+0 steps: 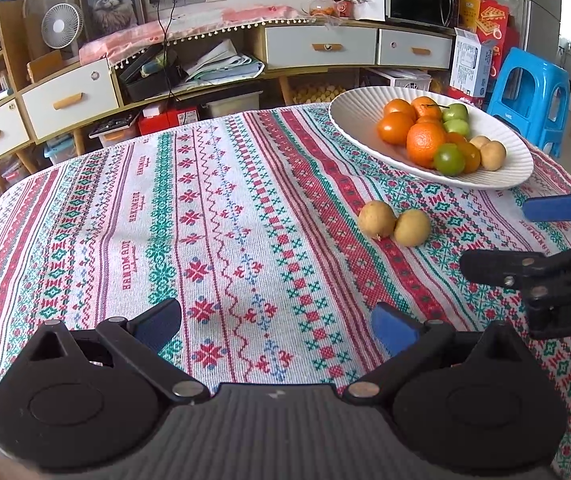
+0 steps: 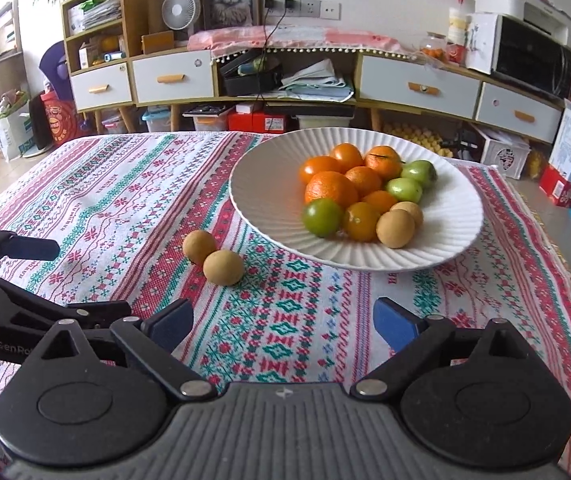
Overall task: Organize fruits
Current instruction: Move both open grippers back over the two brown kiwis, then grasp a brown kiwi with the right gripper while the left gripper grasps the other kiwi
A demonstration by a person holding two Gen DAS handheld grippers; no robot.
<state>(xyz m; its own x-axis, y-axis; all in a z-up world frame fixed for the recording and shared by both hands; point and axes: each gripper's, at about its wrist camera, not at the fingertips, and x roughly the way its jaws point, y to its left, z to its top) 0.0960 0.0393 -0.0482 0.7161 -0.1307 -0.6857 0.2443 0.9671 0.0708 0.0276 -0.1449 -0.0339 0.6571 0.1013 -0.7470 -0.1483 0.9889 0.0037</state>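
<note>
A white ribbed plate [image 2: 269, 196] [image 1: 349, 114] holds several oranges [image 2: 331, 188] [image 1: 425, 142], green fruits [image 2: 322, 217] [image 1: 449, 159] and small tan fruits [image 2: 395, 228] [image 1: 492, 155]. Two more tan fruits [image 2: 213, 258] [image 1: 393, 224] lie touching on the patterned tablecloth, in front of the plate's left side. My right gripper [image 2: 283, 326] is open over bare cloth, nearer than these two fruits and to their right, with nothing between its blue pads. My left gripper [image 1: 277, 324] is open too, empty, left of and nearer than the loose fruits. Each gripper shows at the edge of the other's view.
The patterned tablecloth [image 1: 205, 220] covers the whole table. Behind the table stands a low cabinet [image 2: 173, 76] with drawers, a fan and a microwave [image 2: 529, 56]. A blue plastic stool [image 1: 529, 96] stands on the floor past the table's right side.
</note>
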